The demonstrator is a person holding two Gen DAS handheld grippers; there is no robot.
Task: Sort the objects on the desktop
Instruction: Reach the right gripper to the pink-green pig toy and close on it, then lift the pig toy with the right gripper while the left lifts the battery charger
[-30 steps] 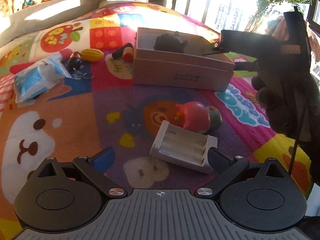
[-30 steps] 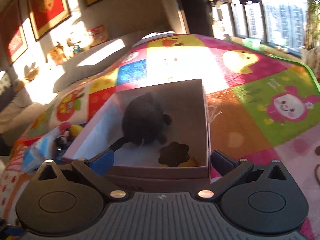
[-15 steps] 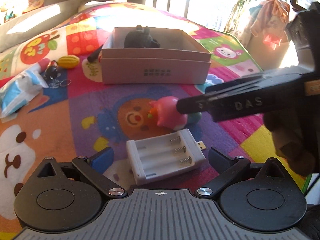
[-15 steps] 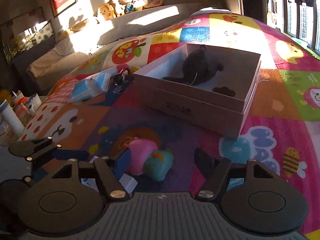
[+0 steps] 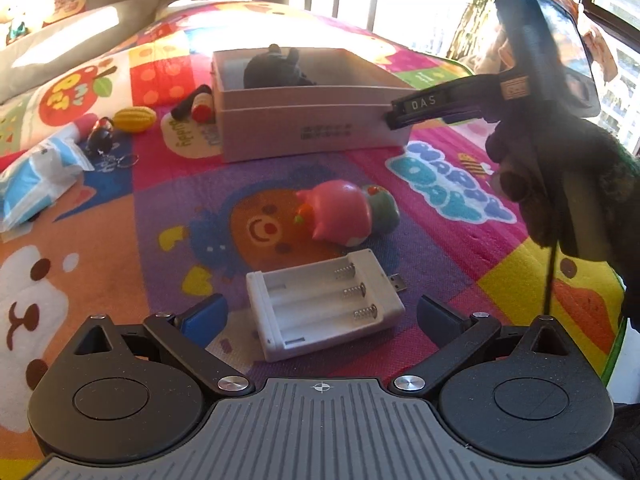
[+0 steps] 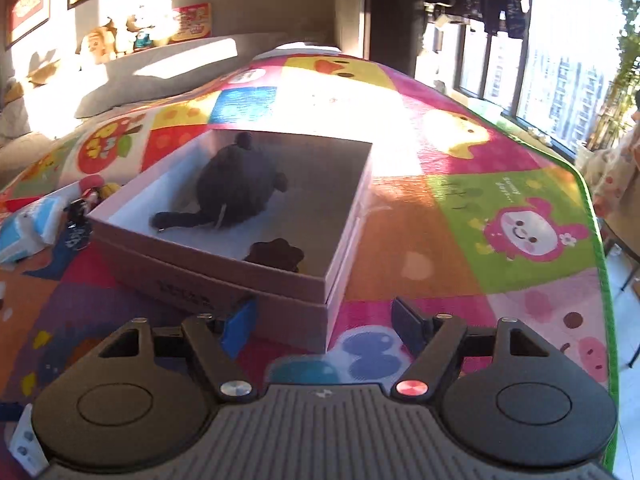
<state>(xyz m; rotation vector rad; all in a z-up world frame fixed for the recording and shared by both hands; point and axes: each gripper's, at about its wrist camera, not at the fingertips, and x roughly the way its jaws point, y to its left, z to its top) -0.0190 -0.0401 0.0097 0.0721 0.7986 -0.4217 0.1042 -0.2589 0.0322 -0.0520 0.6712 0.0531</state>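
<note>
A pink open box (image 5: 312,128) stands on the colourful play mat (image 5: 120,248), with a dark plush toy (image 6: 236,188) and a dark flower-shaped piece (image 6: 276,254) inside. My right gripper (image 6: 324,326) hovers at the box's near corner; its jaws are opening and grip nothing. One of its fingers (image 5: 420,102) shows beside that corner in the left wrist view. A pink and green toy (image 5: 344,216) lies in front of the box. My left gripper (image 5: 320,316) is open, low over the mat, with a white battery holder (image 5: 320,304) lying between its fingers, untouched.
Left of the box lie a yellow toy (image 5: 134,119), a dark keychain (image 5: 100,140), a blue and white tissue pack (image 5: 36,176) and a red and black object (image 5: 196,106). A person's gloved hand (image 5: 560,184) holds the right gripper. The mat's green edge (image 6: 600,280) runs at the right.
The right gripper dipped to the pink and green toy half a second ago, then came back to the box's corner without it. Its jaws are narrower than a second ago. The left gripper barely moved.
</note>
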